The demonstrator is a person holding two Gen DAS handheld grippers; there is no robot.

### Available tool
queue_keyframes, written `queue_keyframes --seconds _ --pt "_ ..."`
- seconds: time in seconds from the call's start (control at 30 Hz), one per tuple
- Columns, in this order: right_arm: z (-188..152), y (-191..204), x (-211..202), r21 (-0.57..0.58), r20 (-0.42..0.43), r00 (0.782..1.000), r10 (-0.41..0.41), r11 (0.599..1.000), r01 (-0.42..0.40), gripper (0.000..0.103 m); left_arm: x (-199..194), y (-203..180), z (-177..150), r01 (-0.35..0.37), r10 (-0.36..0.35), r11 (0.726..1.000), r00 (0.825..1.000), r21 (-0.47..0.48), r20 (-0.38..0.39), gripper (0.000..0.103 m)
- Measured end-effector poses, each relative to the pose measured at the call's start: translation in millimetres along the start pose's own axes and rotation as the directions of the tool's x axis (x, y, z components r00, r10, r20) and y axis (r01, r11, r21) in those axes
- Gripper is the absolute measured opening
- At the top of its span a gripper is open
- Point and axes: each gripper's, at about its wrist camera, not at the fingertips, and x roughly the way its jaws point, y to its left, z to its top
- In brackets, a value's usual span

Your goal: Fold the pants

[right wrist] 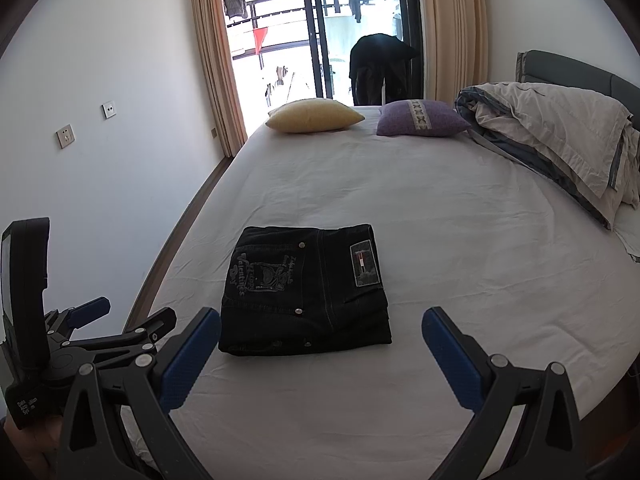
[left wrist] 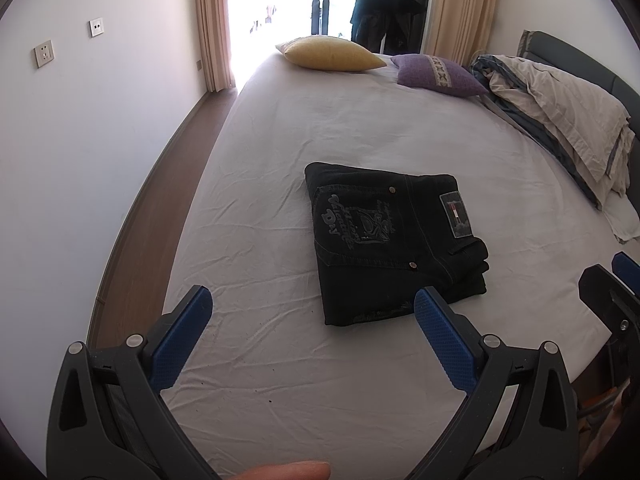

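Pants folded mid-bed; L claw & R claw spread, nothing held.

Bare sheet of the bed lies open all around my folded pants. Far off, the yellow pillow, purple pillow and heaped duvet block the back and right edge.

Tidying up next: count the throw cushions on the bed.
2: a yellow cushion at the far edge, and a purple cushion just right of it, beside the bunched duvet. More may hide underneath.
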Motion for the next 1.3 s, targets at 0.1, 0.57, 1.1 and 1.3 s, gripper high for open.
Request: queue_keyframes --seconds 0.1,0.57,1.1,1.3 --pt "0.2 -0.3 -0.1 0.0 -0.001 1.0 0.001 1.0 -0.001 0.103 1.9 -1.7 -2.8 0.002 -0.002 1.0 1.0 0.002 -0.001 0.103" --pt "-1.2 -0.3 0.3 0.0 -0.004 1.0 0.001 1.0 -0.001 0.103 6.1 -4.1 -6.1 0.001 -0.001 1.0 1.0 0.006 -0.007 0.103" --pt "0.5 -2.2 -0.2 0.001 -0.007 1.0 0.002 1.0 -0.002 0.103 9.4 -2.7 -5.4 0.006 -0.005 1.0 1.0 0.004 -0.016 0.103" --pt "-7.7 -0.4 -1.3 0.007 -0.016 1.0 0.005 1.0 -0.005 0.103 10.6 -4.1 -4.6 -0.007 0.007 1.0 1.0 0.02 -0.005 0.103"
